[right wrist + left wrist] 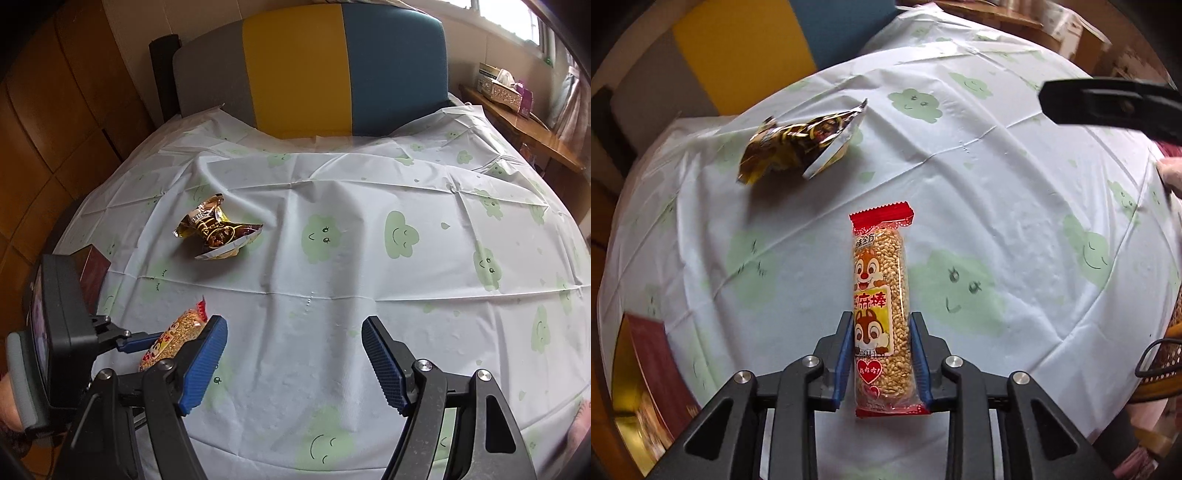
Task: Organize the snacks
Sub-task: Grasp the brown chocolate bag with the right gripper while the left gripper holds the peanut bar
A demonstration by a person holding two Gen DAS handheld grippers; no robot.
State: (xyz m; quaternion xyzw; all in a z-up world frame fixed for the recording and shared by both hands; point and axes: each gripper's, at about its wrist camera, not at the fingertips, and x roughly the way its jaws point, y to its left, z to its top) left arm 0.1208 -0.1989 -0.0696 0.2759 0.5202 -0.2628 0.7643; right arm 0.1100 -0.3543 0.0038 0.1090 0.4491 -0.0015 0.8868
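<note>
Crinkly clear wrap on the sesame bar [881, 314]: light, stiff, prob brittle, slippery film. Left gripper [881, 325] is clamped on its near half, mid-table; right gripper [293, 334] gapes wide w/ nothing. Gold foil pack [801, 146] lies far left

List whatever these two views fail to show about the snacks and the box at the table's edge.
- Sesame bar, right wrist view: lower half hidden behind the right gripper's finger.
- Gold packet, both views: print too small and crumpled to read.
- Red box, left wrist view: blurred and cut off by the fisheye edge; contents unknown.
- Where the snacks should go: no container is clearly in view.
</note>
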